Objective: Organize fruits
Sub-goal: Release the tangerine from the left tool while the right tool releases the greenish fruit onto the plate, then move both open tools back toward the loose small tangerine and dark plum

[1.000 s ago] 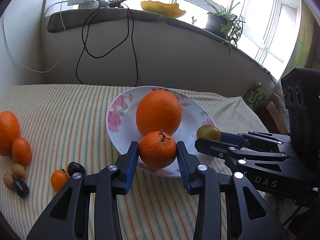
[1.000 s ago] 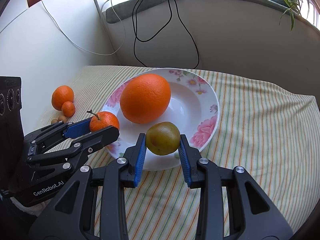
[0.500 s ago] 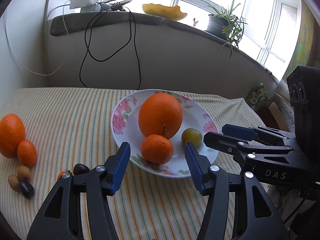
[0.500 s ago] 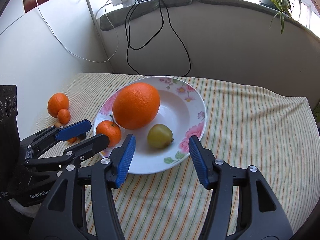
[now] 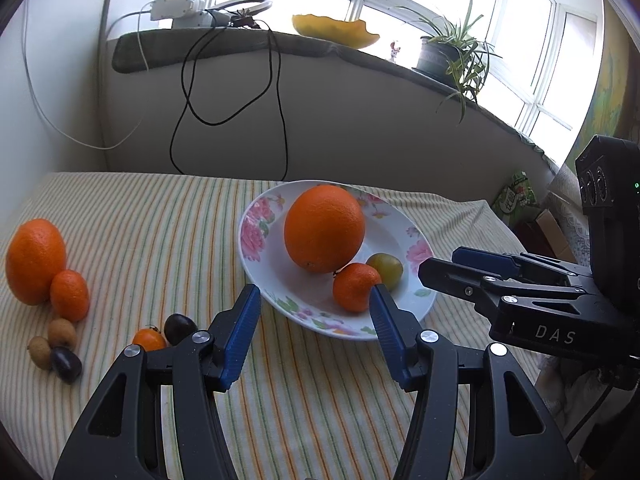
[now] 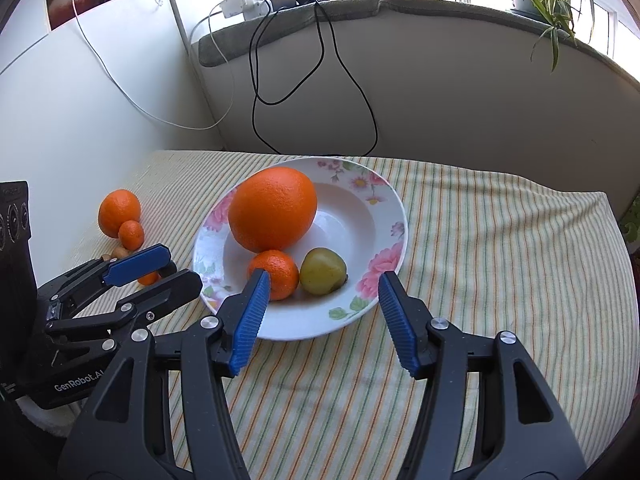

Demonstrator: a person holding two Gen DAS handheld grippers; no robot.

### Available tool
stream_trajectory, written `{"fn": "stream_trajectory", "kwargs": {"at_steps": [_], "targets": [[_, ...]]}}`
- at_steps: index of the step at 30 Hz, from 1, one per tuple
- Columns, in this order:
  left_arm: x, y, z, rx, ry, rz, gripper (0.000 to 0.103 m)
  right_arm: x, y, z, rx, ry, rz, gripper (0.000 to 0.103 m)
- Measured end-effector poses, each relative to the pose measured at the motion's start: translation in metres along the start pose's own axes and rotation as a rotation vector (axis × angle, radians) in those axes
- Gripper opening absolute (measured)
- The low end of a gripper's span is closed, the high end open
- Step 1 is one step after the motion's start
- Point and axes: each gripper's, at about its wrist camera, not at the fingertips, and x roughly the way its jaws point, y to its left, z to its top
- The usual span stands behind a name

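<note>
A floral white plate (image 5: 420, 304) (image 6: 384, 204) on the striped cloth holds a large orange (image 5: 324, 228) (image 6: 274, 208), a small mandarin (image 5: 354, 286) (image 6: 278, 274) and a yellow-green plum (image 5: 386, 266) (image 6: 323, 270). My left gripper (image 5: 314, 330) is open and empty, just in front of the plate. My right gripper (image 6: 322, 318) is open and empty at the plate's near rim. Each gripper shows in the other's view: right (image 5: 452, 266), left (image 6: 176, 268).
Loose fruit lies at the left: an orange (image 5: 35, 266) (image 6: 119, 212), a mandarin (image 5: 69, 295) (image 6: 131, 234), a cherry tomato (image 5: 149, 339), dark plums (image 5: 180, 327), small brown fruits (image 5: 62, 332). Black cables (image 5: 276, 92) hang down the wall behind. The table edge is at the right.
Both grippers opened, releasing the mandarin and the plum onto the plate, and drew back toward me. The mandarin now rests against the large orange.
</note>
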Motion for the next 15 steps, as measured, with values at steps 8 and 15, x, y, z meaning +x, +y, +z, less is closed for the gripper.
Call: {"fn": "stream_trajectory", "kwargs": {"at_steps": [8, 15], "targets": [[-0.017, 0.008, -0.005, -0.012, -0.023, 0.011, 0.056, -0.009, 0.019, -0.001, -0.022, -0.014, 0.015, 0.067], [-0.032, 0.022, -0.012, -0.045, -0.039, 0.031, 0.056, -0.009, 0.037, -0.003, -0.037, -0.014, 0.058, 0.086]]}}
